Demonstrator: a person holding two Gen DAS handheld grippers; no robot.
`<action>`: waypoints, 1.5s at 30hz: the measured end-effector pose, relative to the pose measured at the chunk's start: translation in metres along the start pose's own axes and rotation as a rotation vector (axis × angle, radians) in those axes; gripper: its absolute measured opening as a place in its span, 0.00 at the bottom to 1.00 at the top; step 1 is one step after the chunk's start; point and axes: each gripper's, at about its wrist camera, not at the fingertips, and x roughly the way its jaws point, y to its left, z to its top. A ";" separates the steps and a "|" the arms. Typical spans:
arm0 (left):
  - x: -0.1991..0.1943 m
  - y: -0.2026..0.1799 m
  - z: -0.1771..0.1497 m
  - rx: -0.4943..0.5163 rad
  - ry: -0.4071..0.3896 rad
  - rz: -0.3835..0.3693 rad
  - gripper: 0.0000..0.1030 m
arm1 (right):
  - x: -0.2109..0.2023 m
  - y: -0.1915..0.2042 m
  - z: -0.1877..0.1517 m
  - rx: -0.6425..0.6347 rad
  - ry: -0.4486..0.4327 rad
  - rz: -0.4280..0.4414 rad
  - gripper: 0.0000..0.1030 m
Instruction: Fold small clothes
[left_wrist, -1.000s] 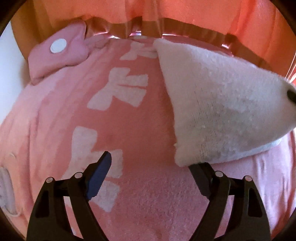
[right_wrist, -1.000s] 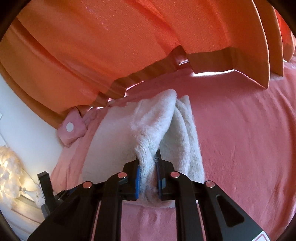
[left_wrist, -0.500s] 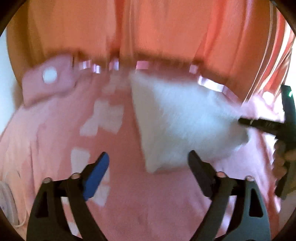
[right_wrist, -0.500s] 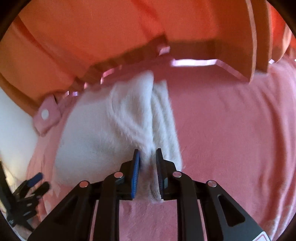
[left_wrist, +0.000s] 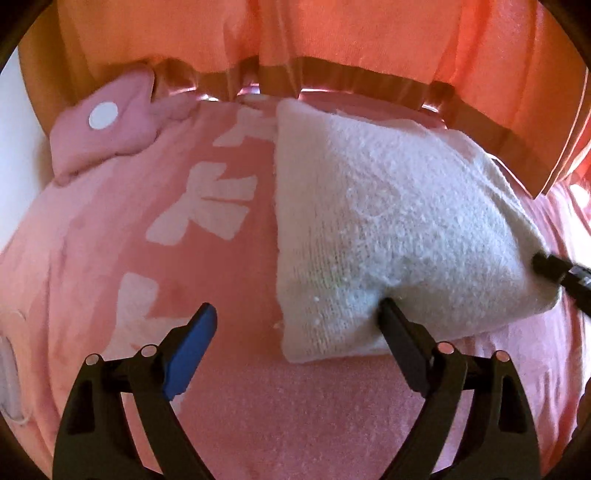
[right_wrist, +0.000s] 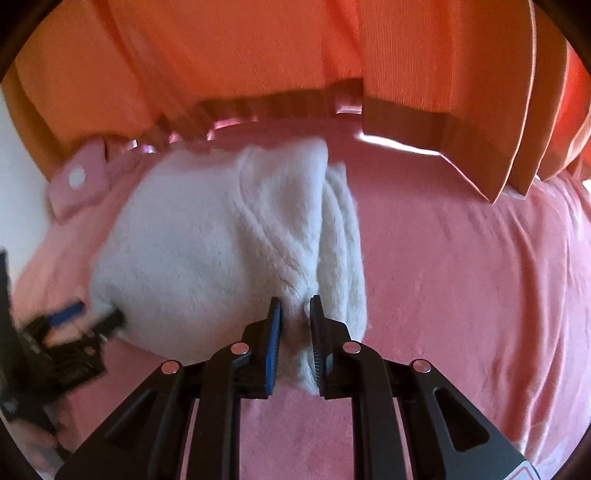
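A white fluffy small garment (left_wrist: 388, 229) lies folded on a pink blanket (left_wrist: 295, 413). My left gripper (left_wrist: 295, 314) is open wide at the garment's near corner; its right finger (left_wrist: 402, 343) presses against the cloth edge, its blue-padded left finger (left_wrist: 192, 343) is over bare blanket. In the right wrist view the same garment (right_wrist: 207, 251) fills the middle. My right gripper (right_wrist: 295, 314) is shut on a bunched fold of the garment's near edge. The left gripper shows blurred at the left edge (right_wrist: 74, 321) of that view.
Orange curtains (right_wrist: 295, 55) hang along the far side of the bed. A pink pillow with a white dot (left_wrist: 107, 125) lies at the far left. The blanket has white bow prints (left_wrist: 207, 206). A white wall (left_wrist: 14, 147) is on the left.
The left gripper has moved in to the garment's near corner and its right finger now touches the cloth. The right gripper has lowered, still shut on the fold; the garment has spread flatter.
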 end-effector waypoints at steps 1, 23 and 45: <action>0.000 -0.001 -0.001 0.001 0.002 0.001 0.85 | 0.012 0.001 -0.003 -0.013 0.024 -0.002 0.13; -0.058 -0.016 -0.114 -0.086 -0.079 0.071 0.95 | -0.069 -0.006 -0.150 0.052 -0.229 -0.171 0.72; -0.055 -0.033 -0.130 -0.017 -0.111 0.086 0.95 | -0.056 0.025 -0.175 0.048 -0.223 -0.134 0.73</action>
